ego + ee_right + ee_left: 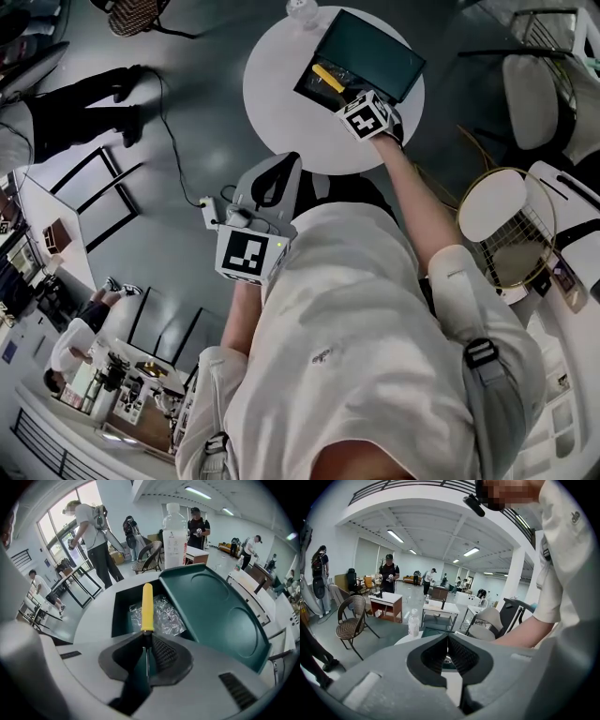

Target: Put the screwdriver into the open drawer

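A screwdriver with a yellow handle [147,605] sticks out from my right gripper [146,637], which is shut on its thin metal shaft. The handle hangs over the open drawer [121,605], a dark green compartment with a crumpled clear plastic bag [165,616] inside. In the head view the right gripper [349,96] is at the drawer [309,86] on the round white table [277,103], and the yellow handle [328,77] lies across the opening. My left gripper [281,169] is held off the table's near edge, shut and holding nothing [448,638].
The box's flat green top [215,611] lies right of the drawer. A water bottle [174,534] stands at the table's far side. A power strip and cable [208,214] lie on the floor at left. Wire chairs [511,225] stand to the right. People stand further off.
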